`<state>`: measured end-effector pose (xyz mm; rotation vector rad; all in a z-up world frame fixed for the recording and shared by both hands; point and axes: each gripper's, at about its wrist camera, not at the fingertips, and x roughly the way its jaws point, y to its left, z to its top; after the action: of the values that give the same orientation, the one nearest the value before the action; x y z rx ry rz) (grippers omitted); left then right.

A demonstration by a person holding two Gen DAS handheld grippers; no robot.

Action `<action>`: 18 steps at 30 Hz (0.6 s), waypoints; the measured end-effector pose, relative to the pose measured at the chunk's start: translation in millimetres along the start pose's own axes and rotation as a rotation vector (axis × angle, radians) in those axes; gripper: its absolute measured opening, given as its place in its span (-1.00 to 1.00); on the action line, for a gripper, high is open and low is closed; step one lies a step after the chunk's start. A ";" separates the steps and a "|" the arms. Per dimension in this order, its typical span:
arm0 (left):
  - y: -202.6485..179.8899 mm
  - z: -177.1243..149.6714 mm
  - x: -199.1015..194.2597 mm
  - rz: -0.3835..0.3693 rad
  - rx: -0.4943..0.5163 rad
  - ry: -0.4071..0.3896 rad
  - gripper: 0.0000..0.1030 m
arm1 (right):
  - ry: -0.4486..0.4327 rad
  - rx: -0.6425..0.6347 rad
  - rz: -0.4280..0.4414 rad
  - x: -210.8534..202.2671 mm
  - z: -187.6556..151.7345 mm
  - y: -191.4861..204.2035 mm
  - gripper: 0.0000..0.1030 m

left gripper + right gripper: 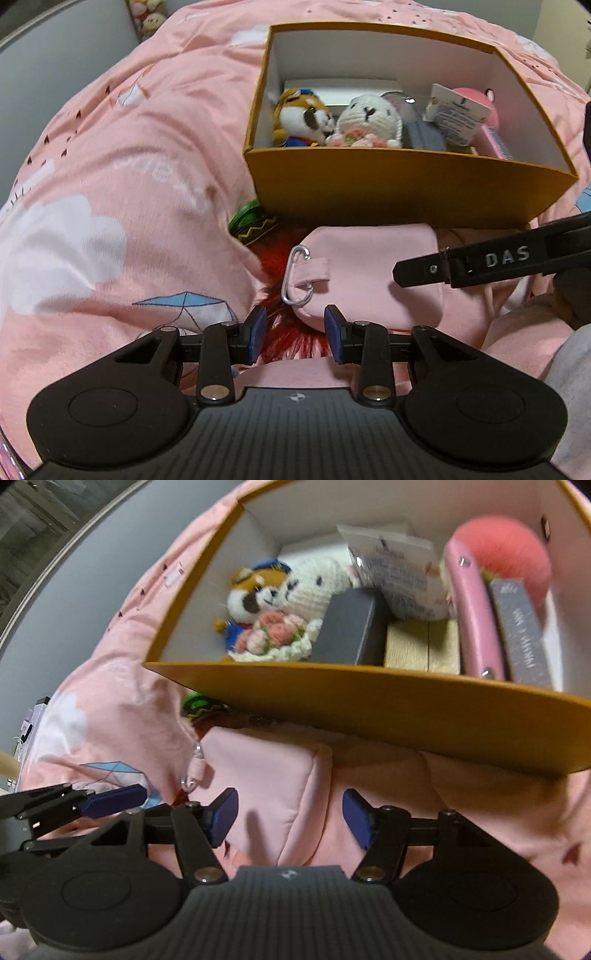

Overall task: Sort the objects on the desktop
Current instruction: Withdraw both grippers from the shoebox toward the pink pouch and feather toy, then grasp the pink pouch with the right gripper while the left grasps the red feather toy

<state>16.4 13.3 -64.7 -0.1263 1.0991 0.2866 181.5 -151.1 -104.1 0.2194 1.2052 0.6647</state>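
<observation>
Pink fabric pouch (369, 273) lies on the bed just ahead of both tongs, long axis running left to right. Left tongs (294, 334), spread and empty, face its carabiner (296, 277) end; right tongs (290, 821), likewise spread, straddle its other end. Beyond sits the orange box (402, 184).

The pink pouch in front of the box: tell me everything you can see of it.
The pink pouch is a soft, matte fabric bag with rounded corners, lying flat on the pink bedding just in front of the orange box. A small fabric loop at its left corner carries a silver carabiner. Something red shows beneath its left edge. The left hand-held gripper sits open at its near corner; the right hand-held gripper is open over it. Neither grips it.
</observation>
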 end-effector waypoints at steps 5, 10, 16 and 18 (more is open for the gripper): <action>5.3 -0.4 7.6 -0.015 -0.031 0.026 -0.22 | 0.034 0.019 0.024 12.7 1.5 -4.9 -0.22; 5.8 -0.7 8.6 -0.039 -0.037 0.021 -0.22 | -0.008 -0.020 -0.013 -3.7 -5.0 2.9 -0.40; 2.8 0.5 0.6 -0.057 -0.031 -0.019 -0.22 | -0.086 -0.089 -0.114 -44.6 -16.0 10.1 -0.48; 0.6 0.3 -0.7 -0.054 -0.023 -0.024 -0.22 | -0.111 -0.103 -0.169 -59.6 -20.7 6.6 -0.49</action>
<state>16.2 13.8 -63.9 -0.1720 1.0675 0.2516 148.5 -184.4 -61.4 0.0668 1.0667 0.5582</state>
